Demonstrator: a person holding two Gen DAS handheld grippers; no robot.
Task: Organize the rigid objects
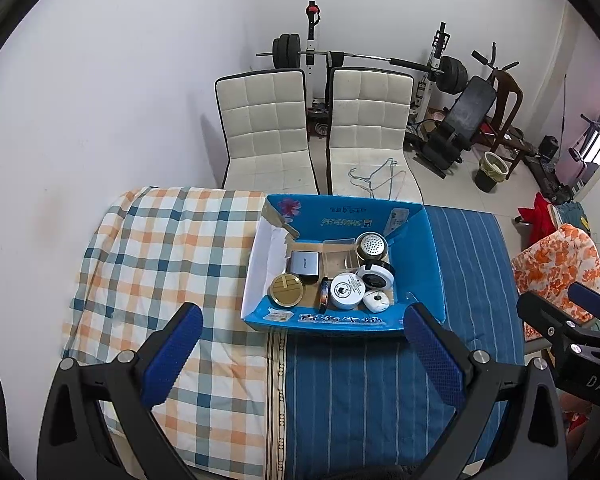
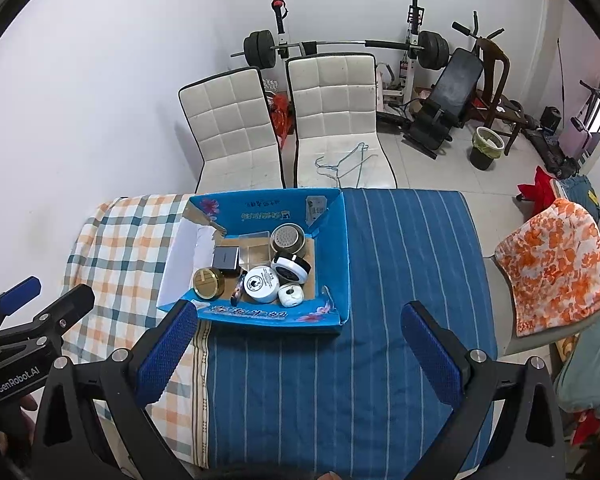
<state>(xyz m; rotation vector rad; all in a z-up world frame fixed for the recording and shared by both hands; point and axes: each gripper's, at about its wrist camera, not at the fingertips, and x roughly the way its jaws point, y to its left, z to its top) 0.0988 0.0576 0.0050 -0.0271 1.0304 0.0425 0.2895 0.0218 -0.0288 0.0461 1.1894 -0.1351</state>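
Observation:
A blue cardboard box (image 1: pixel 420 256) (image 2: pixel 332 248) sits on the cloth-covered table. In it lie a gold round tin (image 1: pixel 287 289) (image 2: pixel 208 279), a grey square case (image 1: pixel 305 263) (image 2: pixel 225 259), a white round jar (image 1: pixel 347 290) (image 2: pixel 261 283), a metal perforated can (image 1: pixel 371 245) (image 2: pixel 287 238), a black-and-white round device (image 1: pixel 376 277) (image 2: pixel 291 268), a small white disc (image 1: pixel 376 301) (image 2: pixel 291 295) and a clear box (image 1: pixel 338 258) (image 2: pixel 256 252). My left gripper (image 1: pixel 304 354) is open and empty, short of the box. My right gripper (image 2: pixel 300 350) is open and empty, in front of the box.
A plaid cloth (image 1: pixel 160 248) covers the table's left, a blue striped cloth (image 2: pixel 400 280) its right. Two white chairs (image 1: pixel 268 128) (image 2: pixel 332 112) stand behind, one with wire hangers (image 2: pixel 342 164). Gym equipment (image 2: pixel 440 92) lines the wall. An orange-flowered chair (image 2: pixel 552 272) stands on the right.

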